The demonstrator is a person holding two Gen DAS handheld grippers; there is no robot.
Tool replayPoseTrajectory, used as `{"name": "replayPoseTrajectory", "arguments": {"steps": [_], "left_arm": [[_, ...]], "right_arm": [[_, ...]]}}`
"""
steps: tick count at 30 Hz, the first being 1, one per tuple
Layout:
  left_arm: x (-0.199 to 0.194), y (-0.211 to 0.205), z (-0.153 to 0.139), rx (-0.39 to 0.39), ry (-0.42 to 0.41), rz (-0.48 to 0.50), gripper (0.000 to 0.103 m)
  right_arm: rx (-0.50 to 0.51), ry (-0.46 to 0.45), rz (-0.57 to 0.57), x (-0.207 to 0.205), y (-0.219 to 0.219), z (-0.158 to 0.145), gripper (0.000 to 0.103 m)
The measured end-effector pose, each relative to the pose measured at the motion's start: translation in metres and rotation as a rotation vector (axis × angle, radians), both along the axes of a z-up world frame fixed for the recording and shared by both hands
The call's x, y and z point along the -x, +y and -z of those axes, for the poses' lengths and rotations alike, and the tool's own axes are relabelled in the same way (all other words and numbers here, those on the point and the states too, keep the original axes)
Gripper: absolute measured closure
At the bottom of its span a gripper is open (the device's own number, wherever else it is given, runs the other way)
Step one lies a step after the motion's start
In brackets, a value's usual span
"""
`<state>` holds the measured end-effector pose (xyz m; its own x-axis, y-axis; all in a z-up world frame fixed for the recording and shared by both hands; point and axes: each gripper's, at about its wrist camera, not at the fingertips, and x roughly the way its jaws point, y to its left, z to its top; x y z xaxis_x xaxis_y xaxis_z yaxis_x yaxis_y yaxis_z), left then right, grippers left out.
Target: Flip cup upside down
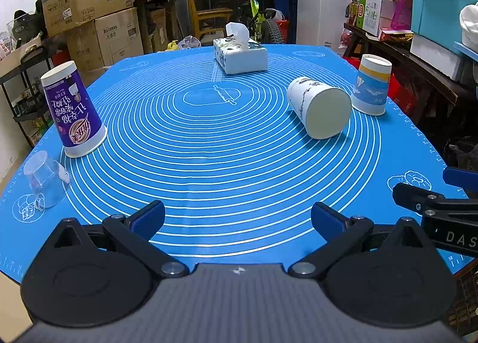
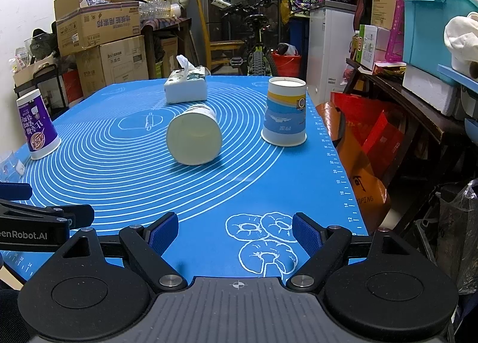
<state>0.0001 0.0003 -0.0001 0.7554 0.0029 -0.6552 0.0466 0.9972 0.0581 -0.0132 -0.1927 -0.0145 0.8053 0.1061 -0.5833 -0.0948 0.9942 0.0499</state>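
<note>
A white paper cup [image 1: 319, 107] lies on its side on the blue mat [image 1: 227, 157], its mouth toward me; it also shows in the right wrist view [image 2: 194, 138]. A purple cup [image 1: 73, 110] stands upside down at the left, also in the right wrist view [image 2: 37, 125]. A blue-and-yellow cup [image 1: 372, 86] stands upside down at the right, also in the right wrist view [image 2: 285, 116]. A clear plastic cup [image 1: 46, 178] stands upside down at the near left. My left gripper [image 1: 237, 219] and right gripper [image 2: 236, 232] are open and empty, near the mat's front edge.
A tissue box [image 1: 240, 54] sits at the back of the mat, also in the right wrist view [image 2: 185, 87]. Cardboard boxes [image 1: 89, 5] stand at the back left. A cluttered shelf [image 2: 418, 98] and an orange bag [image 2: 358, 163] flank the table's right edge.
</note>
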Motion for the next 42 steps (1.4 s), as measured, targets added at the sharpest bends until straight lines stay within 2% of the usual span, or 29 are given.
{"name": "replayPoseTrajectory", "arguments": {"steps": [42], "left_arm": [[-0.0018,0.0017,0.002,-0.001,0.006,-0.002,0.0]], "right_arm": [[0.0,0.001,0.001,-0.0025,-0.0005,0.0004,0.017]]}}
